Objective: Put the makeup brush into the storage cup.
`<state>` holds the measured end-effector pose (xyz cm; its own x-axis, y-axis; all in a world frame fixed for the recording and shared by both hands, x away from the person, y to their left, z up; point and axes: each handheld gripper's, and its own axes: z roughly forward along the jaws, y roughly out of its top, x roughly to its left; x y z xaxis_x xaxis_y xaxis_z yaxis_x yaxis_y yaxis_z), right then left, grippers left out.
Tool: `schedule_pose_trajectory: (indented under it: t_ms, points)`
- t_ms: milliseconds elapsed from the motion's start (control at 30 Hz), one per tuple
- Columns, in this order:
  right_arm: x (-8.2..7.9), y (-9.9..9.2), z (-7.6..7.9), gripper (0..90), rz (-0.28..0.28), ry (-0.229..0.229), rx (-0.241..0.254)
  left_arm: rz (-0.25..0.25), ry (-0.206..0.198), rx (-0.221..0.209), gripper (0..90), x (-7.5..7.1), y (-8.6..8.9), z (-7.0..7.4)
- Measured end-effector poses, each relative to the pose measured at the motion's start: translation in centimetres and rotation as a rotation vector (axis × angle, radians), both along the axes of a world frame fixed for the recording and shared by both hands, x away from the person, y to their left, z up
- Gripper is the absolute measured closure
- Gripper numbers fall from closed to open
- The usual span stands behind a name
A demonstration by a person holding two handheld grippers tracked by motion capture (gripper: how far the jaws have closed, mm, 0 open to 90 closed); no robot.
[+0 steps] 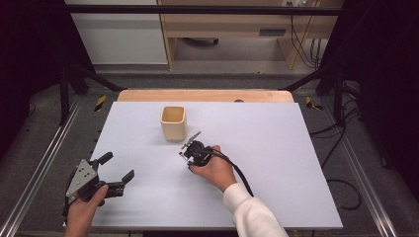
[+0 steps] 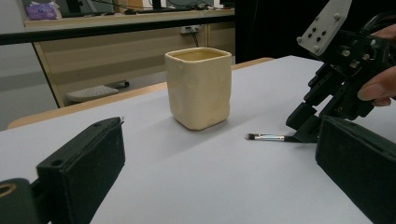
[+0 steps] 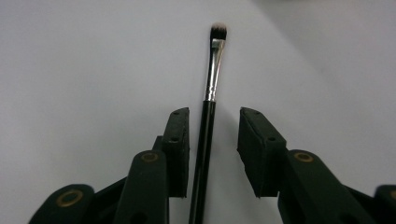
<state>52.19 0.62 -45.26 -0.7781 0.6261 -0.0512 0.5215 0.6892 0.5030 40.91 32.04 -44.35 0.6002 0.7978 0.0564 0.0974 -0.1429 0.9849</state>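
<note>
1. No words, brand names or labels can be read on anything here.
2. Nearest, at the front left of the white table (image 1: 276, 148), a hand holds the left gripper (image 1: 116, 172). Its two black jaws stand wide apart and have nothing between them. It is well apart from the brush.
3. In the left gripper view, the white table top lies bare between those two jaws.
4. A bit farther in, near the middle of the table, a hand in a white sleeve (image 1: 249, 210) holds the right gripper (image 1: 189, 154), which points down at the table.
5. A small makeup brush (image 3: 207, 116) lies flat on the table. It has a black handle, a shiny silver neck and a dark, soft tip.
6. In the right gripper view, the black handle lies between the two jaws of the right gripper. The jaws stand part way open. The handle is right by one jaw, and a gap shows beside the other jaw. They do not squeeze it yet.
7. The brush tip sticks out past the jaws.
8. Behind the brush stands a cream cup (image 1: 173, 123) with square sides. It is upright, near the brush but not touching it.
</note>
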Motion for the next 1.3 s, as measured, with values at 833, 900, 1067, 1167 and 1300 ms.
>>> schedule_pose_trajectory:
  t_ms: [833,900,1067,1167,1300]
  points:
    - [-0.2,-0.6,-0.3,83.0,-0.044,0.056,0.008,-0.006,-0.002,0.004,1.2,0.0,-0.2,0.0]
    - [-0.2,-0.6,-0.3,83.7,-0.046,0.059,0.01,-0.007,-0.002,0.005,1.2,0.0,-0.2,0.0]
    - [-0.3,-0.9,-0.2,83.8,-0.031,0.043,0.021,-0.006,-0.002,0.005,1.2,0.1,-0.2,0.0]
    - [-0.5,-1.3,0.2,83.9,-0.023,0.027,0.043,-0.007,-0.001,0.005,1.2,0.1,-0.3,0.0]
    - [-0.8,-2.3,1.0,83.9,-0.027,0.006,0.09,-0.009,0.002,0.007,1.3,0.1,-0.4,0.0]
